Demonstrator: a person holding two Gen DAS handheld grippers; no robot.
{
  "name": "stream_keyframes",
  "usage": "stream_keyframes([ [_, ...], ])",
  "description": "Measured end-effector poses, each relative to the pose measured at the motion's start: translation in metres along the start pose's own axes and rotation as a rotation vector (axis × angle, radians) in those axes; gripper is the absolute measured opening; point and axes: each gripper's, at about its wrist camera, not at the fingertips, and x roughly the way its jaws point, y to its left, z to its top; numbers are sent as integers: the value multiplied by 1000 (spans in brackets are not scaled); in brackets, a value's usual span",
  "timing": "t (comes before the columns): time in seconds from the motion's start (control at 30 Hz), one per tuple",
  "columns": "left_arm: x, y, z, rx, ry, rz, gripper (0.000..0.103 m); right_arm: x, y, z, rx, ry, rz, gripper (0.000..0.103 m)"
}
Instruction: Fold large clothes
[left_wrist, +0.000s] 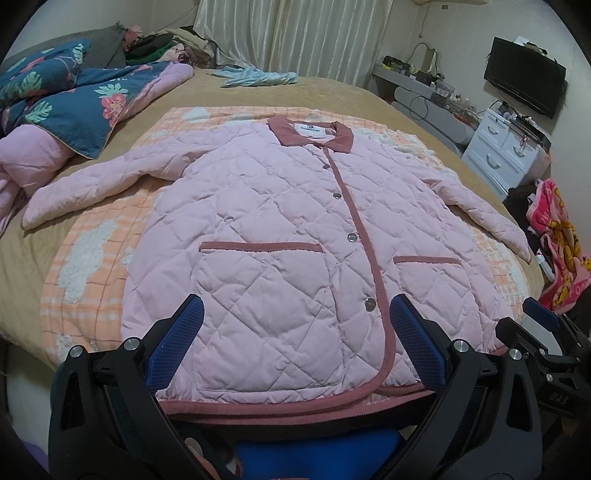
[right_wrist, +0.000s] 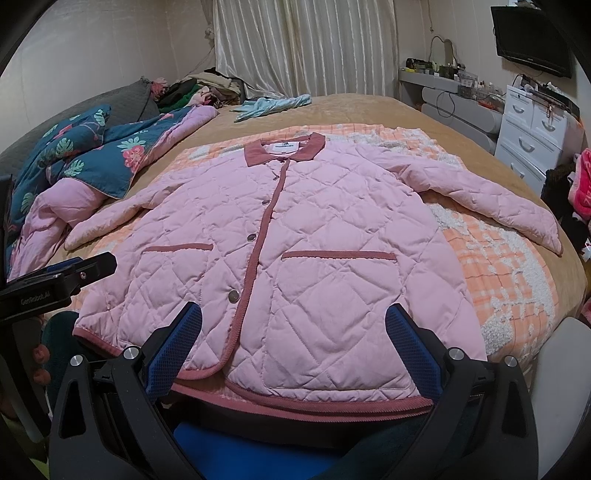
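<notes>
1. Pink quilted jacket spread flat, front up, on blanket over bed; collar far, hem near.
2. Left gripper: spread wide, empty, above hem's left half.
3. Right gripper: likewise wide, empty, above right half; equally near.

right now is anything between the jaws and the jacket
Nothing visible. Both the left gripper and right gripper are open just short of the jacket hem, which lies flat and uncovered on the checked blanket. The quilt sits off to the side.
</notes>
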Motion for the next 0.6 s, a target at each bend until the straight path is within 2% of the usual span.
stream_keyframes([
  [0.33, 4, -9, 10, -3, 12, 3, 94, 6, -6, 20, 12, 1, -13, 99],
  [0.6, 23, -4, 40, -20, 16, 8, 94, 18, -9, 48, 22, 5, -18, 99],
])
